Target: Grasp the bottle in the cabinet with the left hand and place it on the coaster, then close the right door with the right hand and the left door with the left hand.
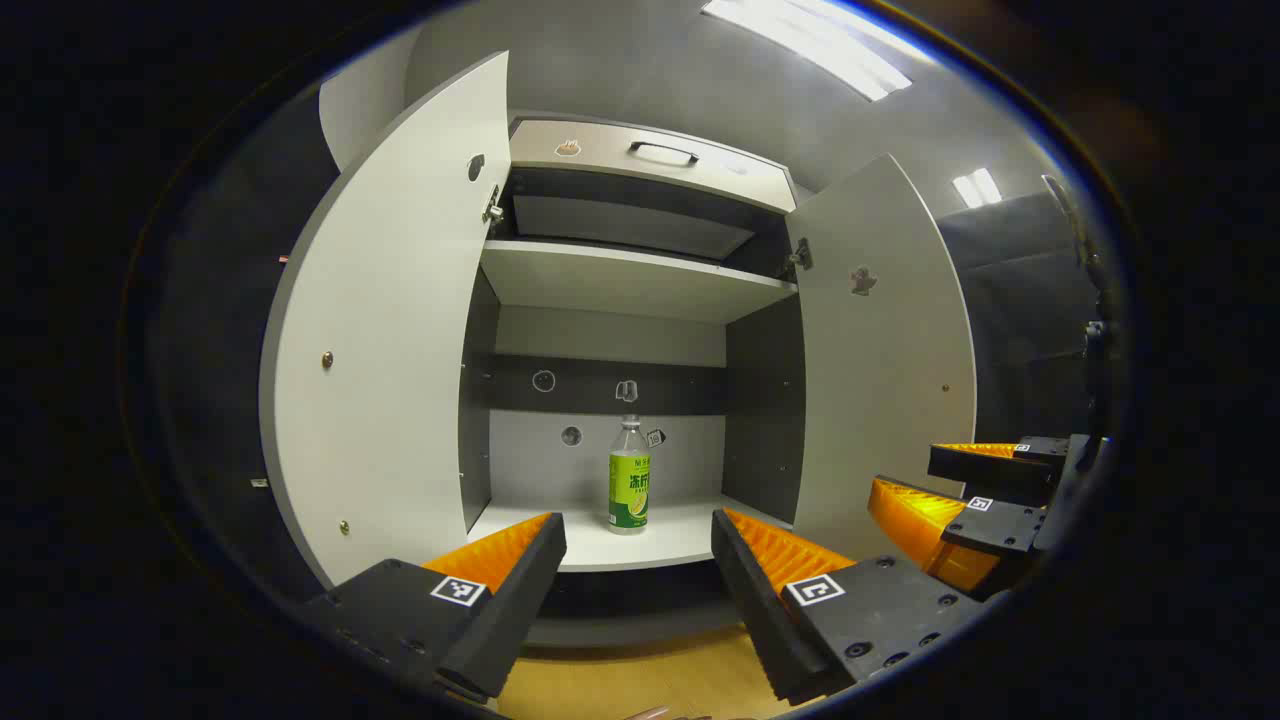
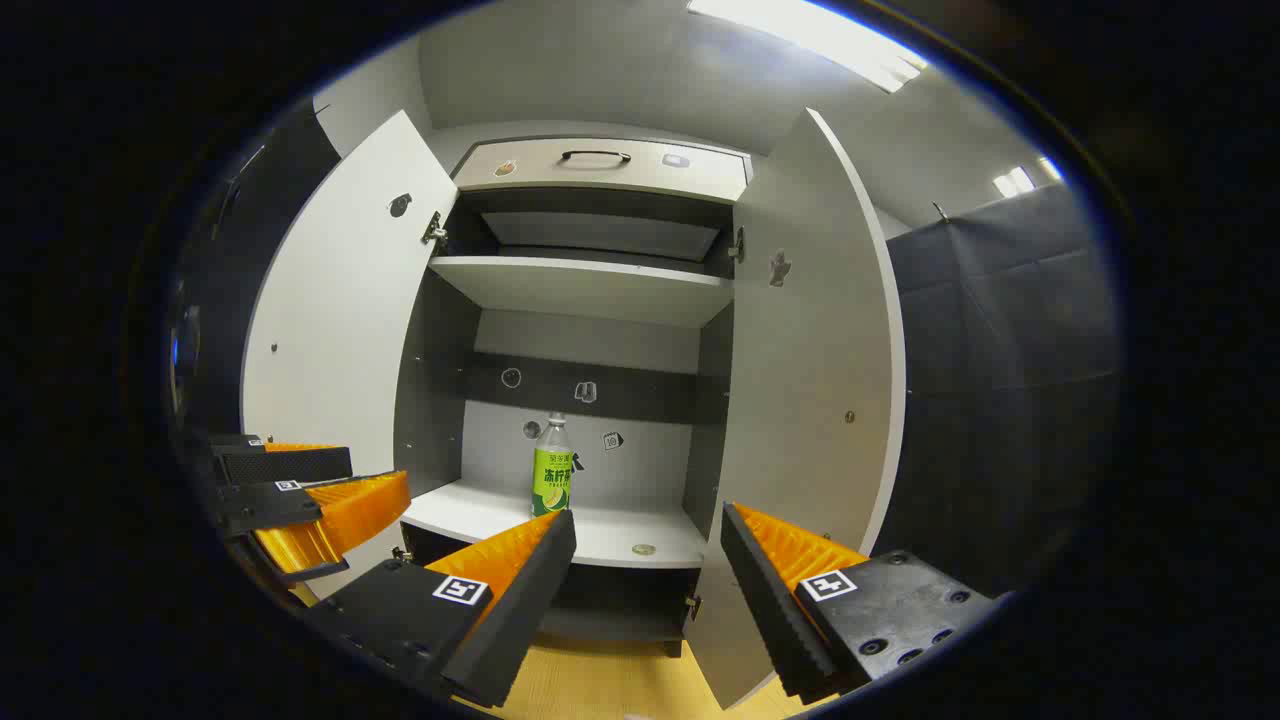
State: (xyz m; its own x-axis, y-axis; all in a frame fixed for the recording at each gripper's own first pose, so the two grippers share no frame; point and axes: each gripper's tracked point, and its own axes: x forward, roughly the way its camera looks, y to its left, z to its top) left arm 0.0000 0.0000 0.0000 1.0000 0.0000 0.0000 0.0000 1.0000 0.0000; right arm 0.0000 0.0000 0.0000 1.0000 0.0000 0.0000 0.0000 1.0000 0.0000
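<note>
At the bottom of the left gripper view we see the left gripper (image 1: 638,560) with its two fingers spread wide and nothing between them; the right gripper (image 1: 985,490) shows at the lower right of that frame, its fingers also apart. In the right gripper view the right gripper (image 2: 648,560) sits at the bottom, fingers spread and empty, and the left gripper (image 2: 300,490) appears at the lower left. Beneath both we see a strip of pale wooden floor (image 1: 640,685). Beyond the fingers stands the white cabinet with dark inner walls (image 1: 620,285), both its left door (image 1: 385,340) and right door (image 1: 885,370) swung open. The clear plastic bottle with a green label (image 1: 628,478) stands upright on the lower shelf, centre frame. The right gripper view adds a small round disc (image 2: 644,549) lying near the shelf's front edge, right of the bottle (image 2: 551,468). At the top sits a pale drawer with a dark handle (image 1: 662,152).
</note>
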